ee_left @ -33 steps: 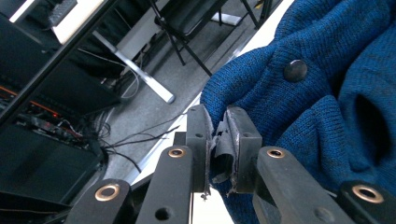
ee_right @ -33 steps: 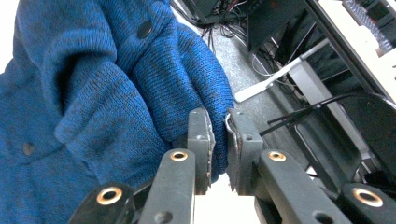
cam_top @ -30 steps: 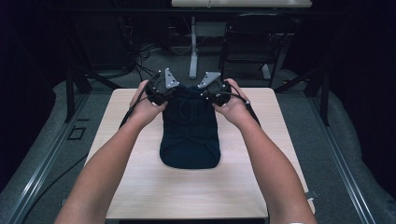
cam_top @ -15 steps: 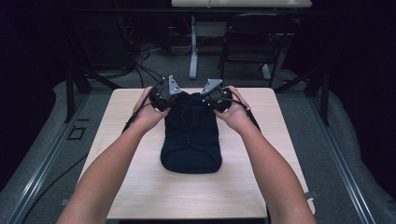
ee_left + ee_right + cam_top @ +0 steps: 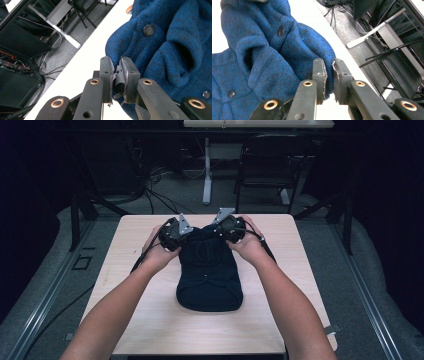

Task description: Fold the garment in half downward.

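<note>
Arms come in from 6 o'clock in the high view and reach up over the table (image 5: 150,320). The table is light wood. A dark blue sweater (image 5: 209,275) lies flat on the middle of it. The round bottom edge of the sweater is nearest the person. The top end points to 12 o'clock.

At the far end of the sweater, each hand holds a gripper. The left gripper (image 5: 172,234) is at the 11 o'clock corner of the sweater. The right gripper (image 5: 231,226) is at the 1 o'clock corner. They are near each other, with the top of the sweater between them.

In the left gripper view, the left gripper (image 5: 117,72) is clenched tight on a fold of the blue knit. The fold sticks up between the two black jaws. A dark button (image 5: 148,30) sits on the sweater at 1 o'clock from the jaws.

In the right gripper view, the right gripper (image 5: 329,75) is also clenched on the sweater's edge. The knit bulges out at 11 o'clock from the jaws. Another button (image 5: 281,30) shows there.

Past the table, at 12 o'clock, a grey floor (image 5: 165,202) holds black cables (image 5: 150,185), a white post (image 5: 206,170) and a dark chair (image 5: 270,165).
</note>
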Demonstrator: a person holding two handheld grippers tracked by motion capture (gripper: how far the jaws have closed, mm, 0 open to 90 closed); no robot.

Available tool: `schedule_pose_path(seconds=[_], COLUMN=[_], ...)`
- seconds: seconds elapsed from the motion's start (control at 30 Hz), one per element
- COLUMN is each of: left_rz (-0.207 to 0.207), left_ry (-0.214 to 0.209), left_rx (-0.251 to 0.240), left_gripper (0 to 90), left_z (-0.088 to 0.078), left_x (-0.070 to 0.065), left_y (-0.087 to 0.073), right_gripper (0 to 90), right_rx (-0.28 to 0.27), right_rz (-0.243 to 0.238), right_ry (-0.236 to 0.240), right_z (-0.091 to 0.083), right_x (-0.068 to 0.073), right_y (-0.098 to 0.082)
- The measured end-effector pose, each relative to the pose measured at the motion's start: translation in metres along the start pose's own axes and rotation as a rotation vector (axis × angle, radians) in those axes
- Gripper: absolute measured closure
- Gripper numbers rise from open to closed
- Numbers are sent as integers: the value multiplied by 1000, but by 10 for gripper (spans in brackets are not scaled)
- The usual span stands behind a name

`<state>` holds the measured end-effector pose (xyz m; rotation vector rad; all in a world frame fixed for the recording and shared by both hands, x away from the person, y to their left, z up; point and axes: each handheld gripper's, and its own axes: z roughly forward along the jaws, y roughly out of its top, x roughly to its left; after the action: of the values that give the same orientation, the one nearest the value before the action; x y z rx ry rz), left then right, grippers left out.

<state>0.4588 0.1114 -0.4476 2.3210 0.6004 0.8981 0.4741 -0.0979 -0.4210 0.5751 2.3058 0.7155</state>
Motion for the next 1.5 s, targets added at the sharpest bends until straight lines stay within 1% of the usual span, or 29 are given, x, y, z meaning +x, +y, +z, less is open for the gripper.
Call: schedule_pose_path(seconds=[0.03, 0.13, 0.17, 0.27, 0.3, 0.43, 0.5, 0.53, 0.6, 0.73, 0.83, 0.97, 1.0, 1.1, 1.13, 1.27, 1.33, 1.37, 1.4, 1.43, 1.47, 1.5], left_rz=[10, 12, 23, 32, 27, 30, 20, 24, 26, 31, 34, 40, 39, 28, 29, 5, 8, 10, 20, 22, 30, 29], left_ry=[0, -1, -1, 5, 11, 9, 5, 0, -3, -23, -36, -43, -44, -28, -24, 11, 36, 42, 58, 71, 90, 111], left_rx=[3, 8, 14, 19, 15, 19, 15, 19, 13, 15, 15, 14, 15, 14, 19, 14, 15, 19, 19, 16, 8, -12], left_gripper=[809, 810, 810, 810, 810, 810, 810, 810, 810, 810, 810, 810, 810, 810, 810, 811, 811, 812, 811, 812, 812, 812], left_z=[1, 2, 2, 1, 1, 1, 1, 1, 1, 3, 4, 5, 5, 6, 5, 2, 0, -1, -2, -4, -7, -12], left_x=[-2, -9, -10, -16, -17, -20, -22, -23, -27, -36, -42, -48, -47, -42, -38, -23, -14, -12, -9, -5, -1, 3], left_y=[-2, -8, -9, -13, -14, -16, -17, -17, -18, -19, -19, -19, -19, -16, -15, -11, -6, -4, -2, 2, 6, 11], right_gripper=[808, 809, 809, 810, 810, 810, 810, 809, 809, 809, 808, 808, 808, 808, 808, 807, 807, 807, 807, 807, 807, 807], right_rx=[-9, -4, -9, -15, -17, -27, -26, -16, -20, -7, -4, 3, 10, 1, -1, -6, -14, -20, -29, -21, -29, -40], right_rz=[3, -17, -19, -30, -35, -46, -48, -56, -55, -75, -76, -76, -78, -62, -59, -58, -54, -51, -48, -57, -56, -50], right_ry=[0, 4, 4, 6, 7, 7, 10, 11, 13, 16, 22, 27, 28, 29, 29, 31, 30, 29, 31, 25, 15, 5], right_z=[1, 0, 0, -1, -2, -4, -4, -5, -6, -8, -9, -10, -10, -9, -9, -9, -9, -9, -8, -9, -9, -10], right_x=[1, 5, 6, 10, 11, 14, 15, 15, 17, 20, 23, 24, 24, 24, 23, 23, 22, 22, 22, 21, 20, 18], right_y=[0, 3, 3, 6, 6, 7, 7, 6, 4, -3, -10, -17, -19, -21, -21, -20, -18, -16, -14, -12, -9, -6])
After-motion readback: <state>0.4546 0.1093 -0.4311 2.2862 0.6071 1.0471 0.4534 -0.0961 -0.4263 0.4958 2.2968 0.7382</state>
